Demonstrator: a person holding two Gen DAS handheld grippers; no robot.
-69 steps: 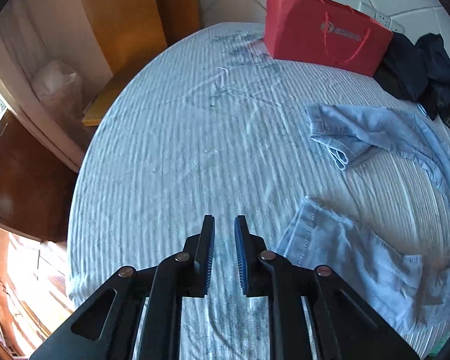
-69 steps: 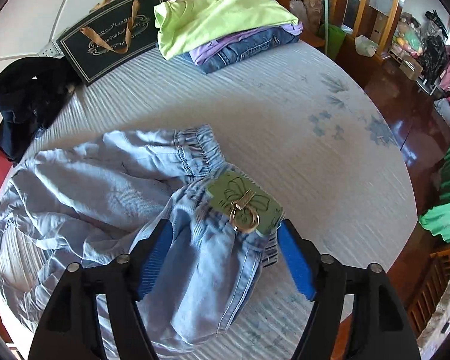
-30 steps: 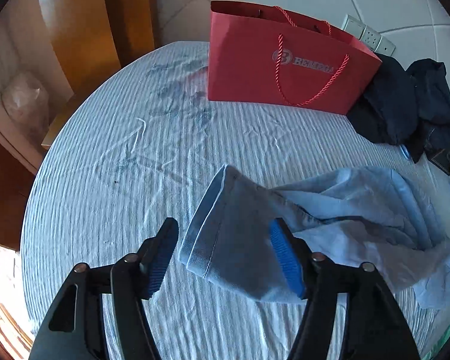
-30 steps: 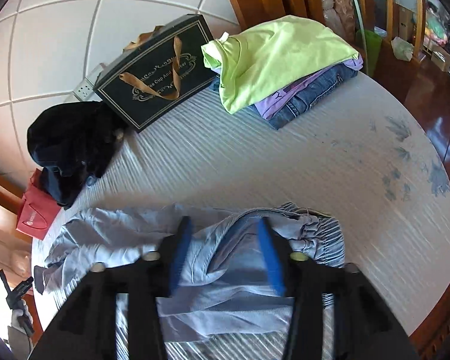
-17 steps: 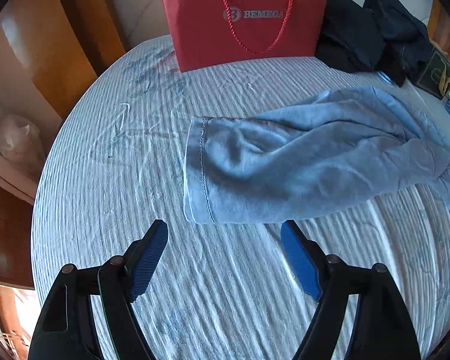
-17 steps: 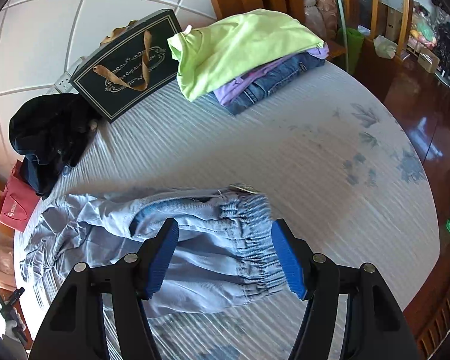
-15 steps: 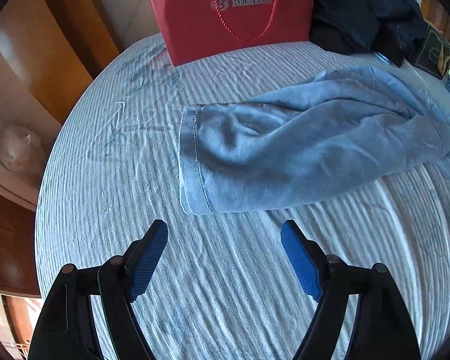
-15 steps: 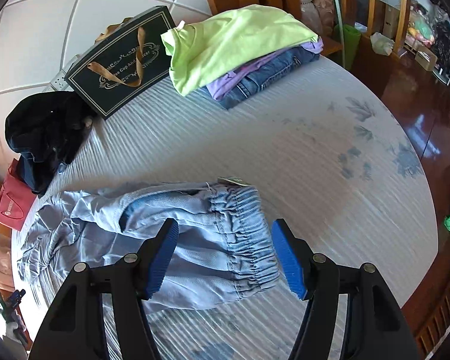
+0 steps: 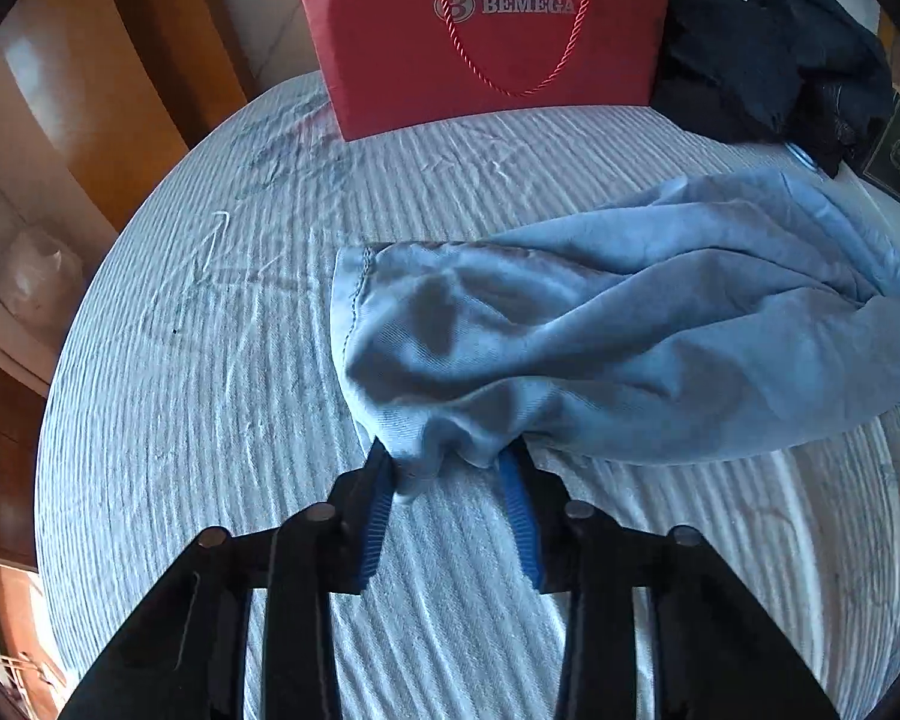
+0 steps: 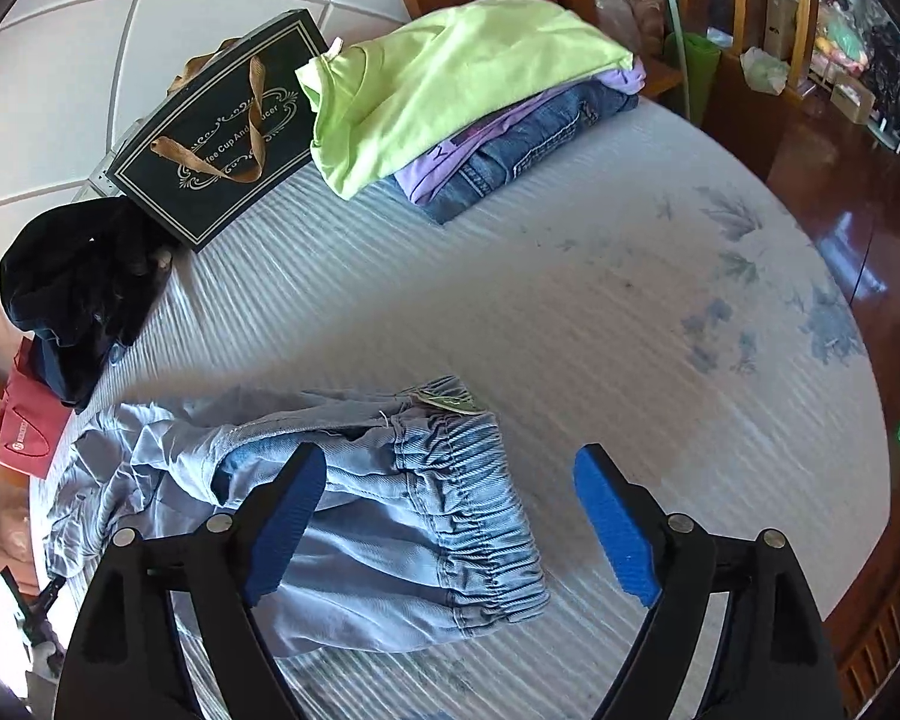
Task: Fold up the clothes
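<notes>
Your light blue jeans (image 9: 630, 348) lie spread across the middle of the bed (image 9: 210, 420), hem end toward the edge with the wooden panel, elastic waistband (image 10: 468, 498) toward the near edge in the right wrist view. Your left gripper (image 9: 450, 468) has just been closing its jaws, and they now pinch a bunched fold at the hem corner of the leg. Your right gripper (image 10: 450, 504) has just been spreading its jaws; they stand wide above the waistband, one blue pad over the denim, the other over bare sheet, gripping nothing.

Behind the jeans, at the head edge of the bed, a red paper bag (image 9: 486, 36) with a rope handle stands upright against the wall. Its inside is hidden from both views, so you cannot tell what it holds. Beside it sits a heap of dark clothing (image 9: 768, 60).

Only the right wrist view shows you the black gift bag (image 10: 216, 138) with its tan ribbon handles, leaning next to the dark heap, contents also hidden. It also shows the folded stack (image 10: 480, 96) near the far corner: a lime green top over a purple piece and dark denim. Only the left wrist view shows the pinched hem.
</notes>
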